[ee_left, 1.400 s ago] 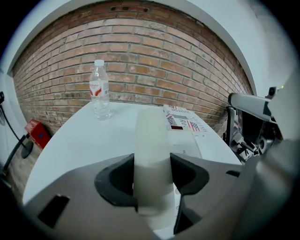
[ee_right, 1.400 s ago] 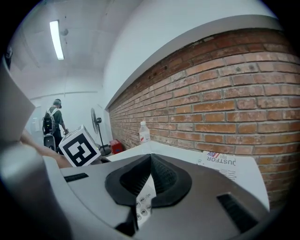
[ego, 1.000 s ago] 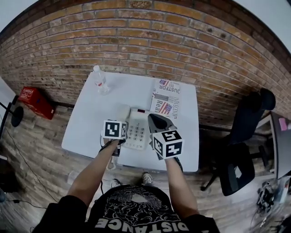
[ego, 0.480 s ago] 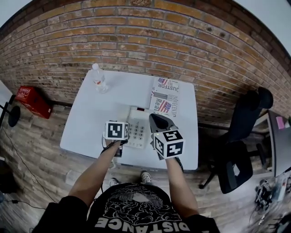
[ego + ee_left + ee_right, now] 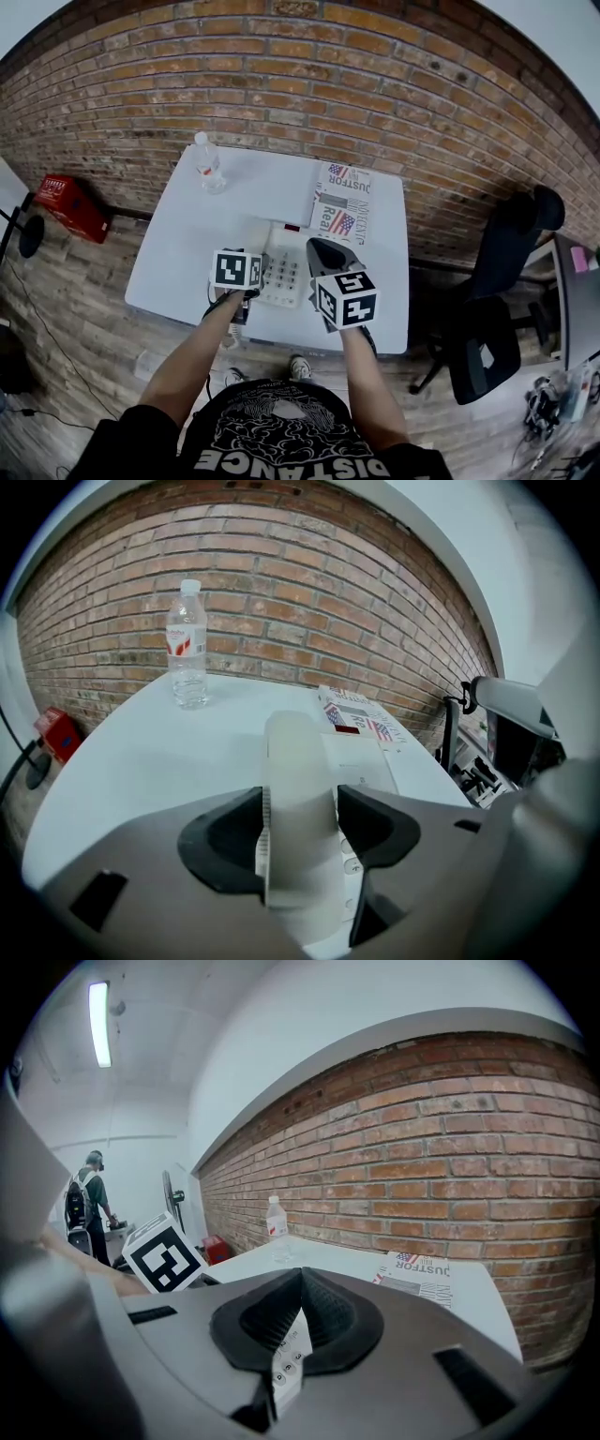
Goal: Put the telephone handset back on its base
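Release step. The handset (image 5: 298,761) lies on the base (image 5: 364,761), on the desk (image 5: 122,761), between the left gripper's (image 5: 300,829) 2 jaws. They have just been opening (pads look clear). The right gripper (image 5: 298,1321) is pinched closed and empty. Next, I'd say: back the left straight off without nudging it.

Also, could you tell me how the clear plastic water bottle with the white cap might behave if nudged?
The clear plastic water bottle stands tall and narrow, so it would probably tip easily. Being round, it would likely roll across the white table afterwards.
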The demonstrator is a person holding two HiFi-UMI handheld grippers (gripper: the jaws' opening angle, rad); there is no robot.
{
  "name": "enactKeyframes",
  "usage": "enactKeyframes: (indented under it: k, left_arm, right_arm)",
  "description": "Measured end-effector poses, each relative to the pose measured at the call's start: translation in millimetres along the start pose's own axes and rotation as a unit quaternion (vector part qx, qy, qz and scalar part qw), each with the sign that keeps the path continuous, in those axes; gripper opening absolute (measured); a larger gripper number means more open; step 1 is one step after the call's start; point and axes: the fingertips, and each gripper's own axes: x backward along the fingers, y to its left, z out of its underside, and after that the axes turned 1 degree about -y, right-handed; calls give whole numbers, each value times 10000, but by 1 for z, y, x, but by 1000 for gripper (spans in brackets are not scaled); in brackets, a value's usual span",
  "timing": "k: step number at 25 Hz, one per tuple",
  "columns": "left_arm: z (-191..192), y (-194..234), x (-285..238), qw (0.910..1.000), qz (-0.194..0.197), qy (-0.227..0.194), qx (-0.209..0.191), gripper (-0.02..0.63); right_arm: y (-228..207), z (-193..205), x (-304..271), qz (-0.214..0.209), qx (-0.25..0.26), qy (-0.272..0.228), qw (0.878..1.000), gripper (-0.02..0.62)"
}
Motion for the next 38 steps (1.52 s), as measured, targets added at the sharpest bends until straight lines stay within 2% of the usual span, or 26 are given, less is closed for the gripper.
enactKeyframes:
  k: [5,11,18,22,26,28,32,38]
  left_arm:
    - [-8,4,11,9998,92,-191,54,237]
    - [-37,0,37,9964,340,-777,22,236]
    - [-82,-4,84,9841,511,-1692,-165,227]
    - [-106,-9,117,9720,664,-2236,-281,215]
    - [-122,-13,144,9619,731,-2606,-384,137]
    - [-127,-15,155,9585,733,-2706,-525,122]
    - [-132,-13,167,9544,595,-2805,-835,30]
    - [-126,-10,168,9535,431,-2811,-1000,8]
  right_arm:
    - [2,-2,1,-28,8,-20,10000,2]
    - [2,-4,1,-42,10,-29,10000,2]
    - [-1,-16,5,20,26,-114,9999,2]
    - [-3,-30,10,72,102,-249,9996,2]
    - [-1,-45,16,68,278,-362,9989,2]
    - [1,-51,18,32,334,-401,9986,2]
    - [6,-59,22,-85,367,-469,9982,2]
    - [4,-63,23,-94,387,-500,9980,0]
